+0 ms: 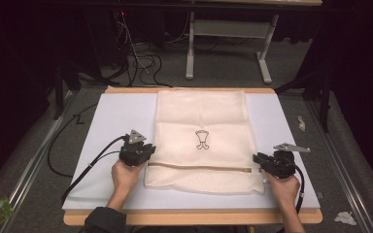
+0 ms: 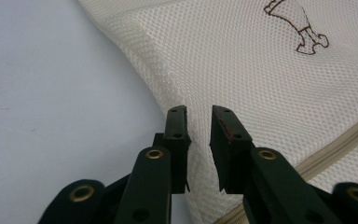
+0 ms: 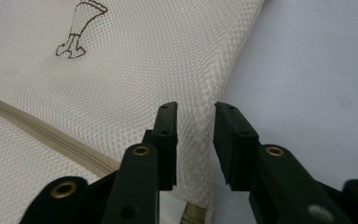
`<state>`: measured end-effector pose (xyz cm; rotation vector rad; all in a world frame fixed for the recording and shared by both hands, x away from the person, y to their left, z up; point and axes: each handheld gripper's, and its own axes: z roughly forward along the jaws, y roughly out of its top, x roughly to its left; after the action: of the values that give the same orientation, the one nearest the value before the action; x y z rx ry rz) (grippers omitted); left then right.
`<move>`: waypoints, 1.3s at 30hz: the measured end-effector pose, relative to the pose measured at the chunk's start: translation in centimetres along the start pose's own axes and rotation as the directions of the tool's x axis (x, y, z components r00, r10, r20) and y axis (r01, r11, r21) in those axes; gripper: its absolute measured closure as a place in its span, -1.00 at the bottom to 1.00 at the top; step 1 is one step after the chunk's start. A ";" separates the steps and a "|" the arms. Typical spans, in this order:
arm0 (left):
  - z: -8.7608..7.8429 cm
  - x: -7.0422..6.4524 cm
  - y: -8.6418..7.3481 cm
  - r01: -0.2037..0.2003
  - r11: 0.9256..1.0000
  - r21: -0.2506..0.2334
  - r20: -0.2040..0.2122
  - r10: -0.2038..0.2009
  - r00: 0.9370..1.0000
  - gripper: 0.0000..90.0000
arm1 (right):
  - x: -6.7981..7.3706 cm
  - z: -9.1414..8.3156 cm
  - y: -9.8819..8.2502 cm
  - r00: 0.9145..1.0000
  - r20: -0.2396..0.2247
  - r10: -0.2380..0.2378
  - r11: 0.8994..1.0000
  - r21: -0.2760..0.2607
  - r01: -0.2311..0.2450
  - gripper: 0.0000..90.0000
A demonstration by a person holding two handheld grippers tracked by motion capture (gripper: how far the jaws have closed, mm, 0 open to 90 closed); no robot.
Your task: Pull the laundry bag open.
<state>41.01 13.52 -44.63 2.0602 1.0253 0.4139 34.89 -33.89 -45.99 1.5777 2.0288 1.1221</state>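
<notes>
1. Cream mesh laundry bag with beige zipper (image 1: 201, 138) — flat, frame centre, on the pale grey table mat (image 1: 111, 121).
2. Left gripper (image 1: 148, 151), right gripper (image 1: 257, 158) — both released, jaws parted over the bag's side edges, gripping nothing.
3. Step, as judged: letting go after laying flat; next — lift clear without snagging mesh.

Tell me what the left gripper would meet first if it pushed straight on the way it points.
Most likely the left side edge of the mesh laundry bag: the left gripper stands open with that edge right ahead of its jaws, though depth is hard to judge.
</notes>
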 end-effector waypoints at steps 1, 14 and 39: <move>-0.1 -0.1 -0.1 -0.005 1.000 -0.008 -0.003 0.005 1.000 0.65 | 0.0 0.0 -0.1 1.000 0.001 0.003 1.000 -0.005 -0.003 0.46; -0.4 -3.6 -2.0 -0.052 0.995 -0.085 0.060 0.057 0.997 0.27 | -0.2 0.2 -1.6 1.000 -0.019 0.024 1.000 0.003 -0.024 0.03; 2.5 -5.3 -3.1 -0.015 0.998 -0.060 0.118 0.022 0.993 0.23 | 1.7 1.9 -1.3 0.996 0.013 -0.085 0.995 0.061 0.084 0.68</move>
<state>37.58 9.23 -48.34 2.0173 0.9136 0.3237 34.73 -31.67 -47.80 1.5085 2.1165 1.0238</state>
